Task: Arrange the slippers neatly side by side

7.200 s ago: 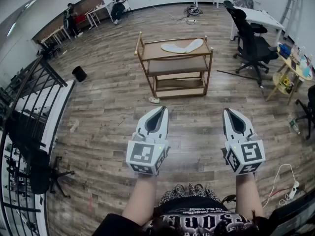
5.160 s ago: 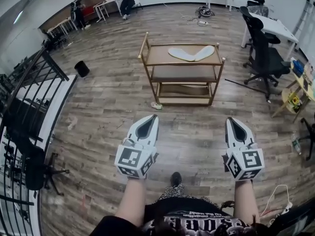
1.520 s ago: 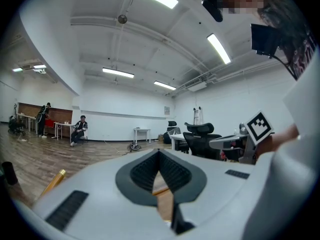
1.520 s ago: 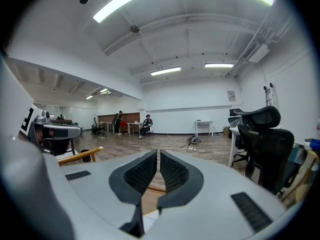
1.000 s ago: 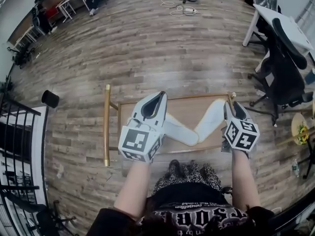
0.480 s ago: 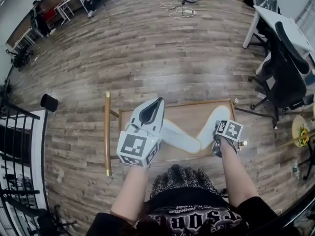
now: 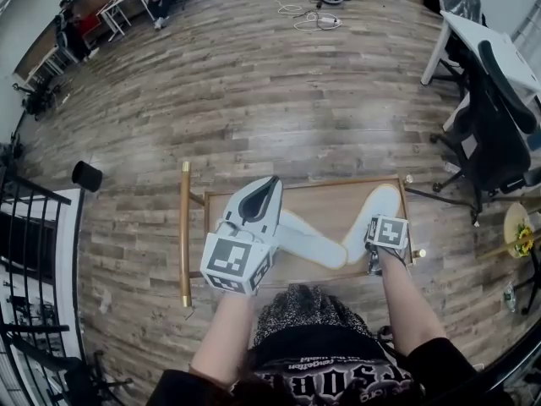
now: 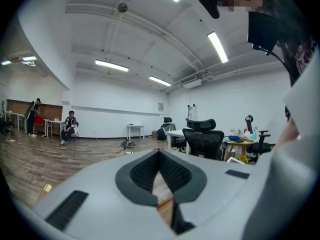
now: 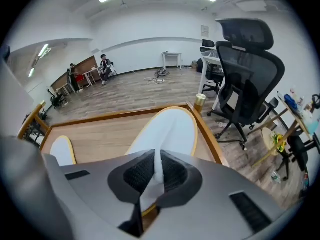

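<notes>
Slippers (image 7: 325,248) lie in a V at mid-frame on the trolley (image 7: 334,181) top, near ends meeting, far ends spread. The right gripper (image 9: 158,166) has just been closing and pinches a thin edge of the right slipper (image 7: 374,214). The left gripper (image 7: 270,183) hovers over the left slipper (image 7: 304,235), jaws together on nothing. That shallow pinch could slip during the swing, or the slipper could catch the raised rim beside it; an office chair (image 7: 499,134) crowds the right
</notes>
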